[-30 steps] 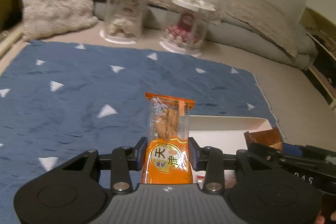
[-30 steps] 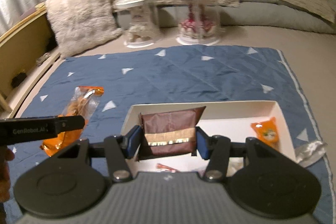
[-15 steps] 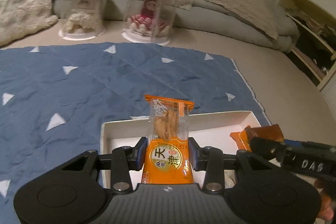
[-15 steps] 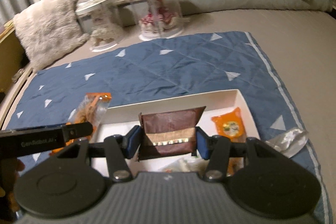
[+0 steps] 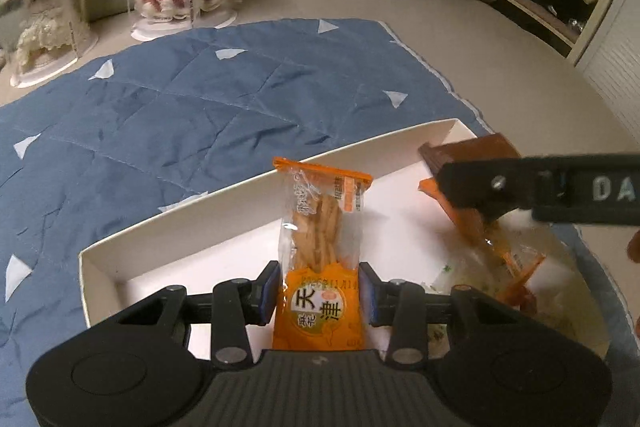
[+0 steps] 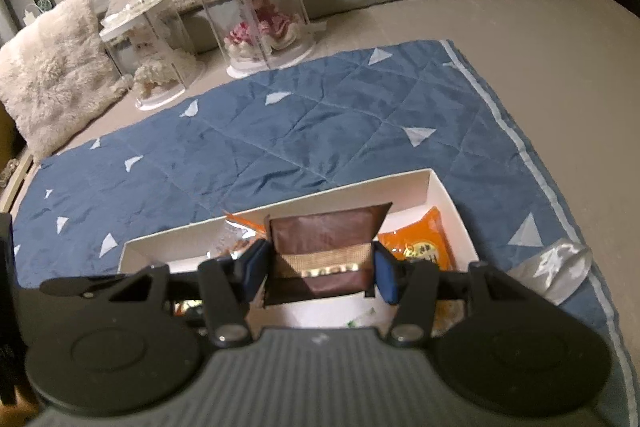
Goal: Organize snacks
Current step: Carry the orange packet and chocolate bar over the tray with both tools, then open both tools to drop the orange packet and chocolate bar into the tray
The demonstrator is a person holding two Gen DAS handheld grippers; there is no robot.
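Observation:
My left gripper (image 5: 319, 293) is shut on an orange snack packet (image 5: 320, 251) with a clear window showing twisted sticks, and holds it upright over the white box (image 5: 224, 203). My right gripper (image 6: 318, 269) is shut on a brown snack packet (image 6: 324, 247) above the same white box (image 6: 438, 187). The brown packet (image 5: 476, 151) and the right gripper's black arm show at the right of the left wrist view. An orange packet (image 6: 424, 243) lies in the box's right end, and several more wrappers lie in the box's near part.
The box sits on a blue quilted mat (image 5: 160, 115) with white triangles, on a beige bed surface. Two clear doll display cases (image 6: 256, 15) stand behind the mat. A fluffy pillow (image 6: 52, 67) lies far left. A silver wrapper (image 6: 556, 267) lies on the mat right of the box.
Both grippers have moved forward and down over the white box with their packets still held. The left one has swung from over the mat to over the box and rolled.

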